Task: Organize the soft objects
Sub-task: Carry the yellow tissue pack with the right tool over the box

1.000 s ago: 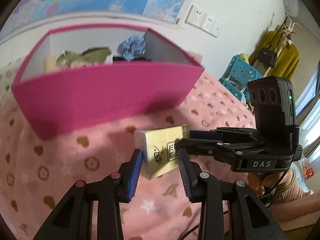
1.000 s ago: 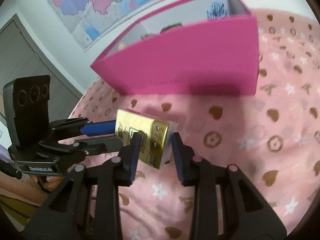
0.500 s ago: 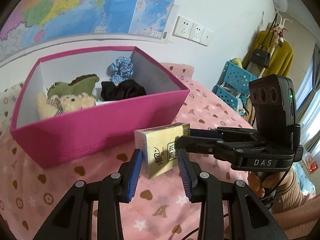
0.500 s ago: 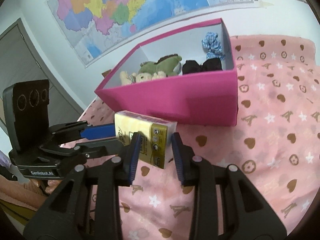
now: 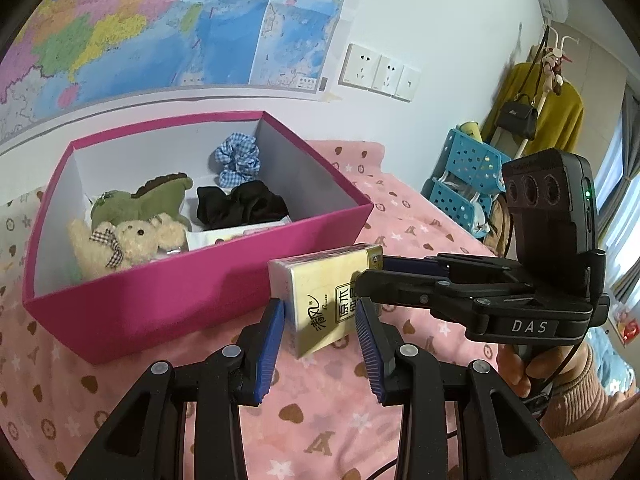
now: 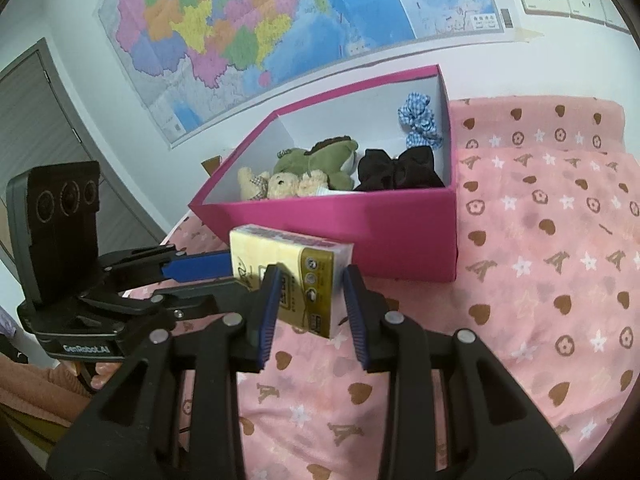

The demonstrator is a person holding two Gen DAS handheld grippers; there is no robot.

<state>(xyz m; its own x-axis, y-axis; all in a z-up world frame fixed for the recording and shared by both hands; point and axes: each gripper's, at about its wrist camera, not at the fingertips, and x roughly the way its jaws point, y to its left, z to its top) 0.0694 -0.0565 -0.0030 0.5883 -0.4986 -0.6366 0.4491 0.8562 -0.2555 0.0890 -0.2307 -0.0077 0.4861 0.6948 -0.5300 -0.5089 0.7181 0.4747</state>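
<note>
While the yellow tissue pack (image 5: 326,300) hangs in the air just in front of the pink box (image 5: 192,296), both tools hold it together; the left hand-held gripper (image 5: 320,336) pinches one end between its blue pads (image 5: 270,340), and the right hand-held gripper (image 6: 310,304) pinches the other end; the pack is above the pink bed cover (image 6: 540,280) and does not touch it; inside the box lie a beige teddy bear (image 5: 128,240), a green plush toy (image 5: 148,200), a black scrunchie (image 5: 240,206) and a blue checked scrunchie (image 5: 236,158); a map (image 6: 248,28) hangs on the wall behind.
</note>
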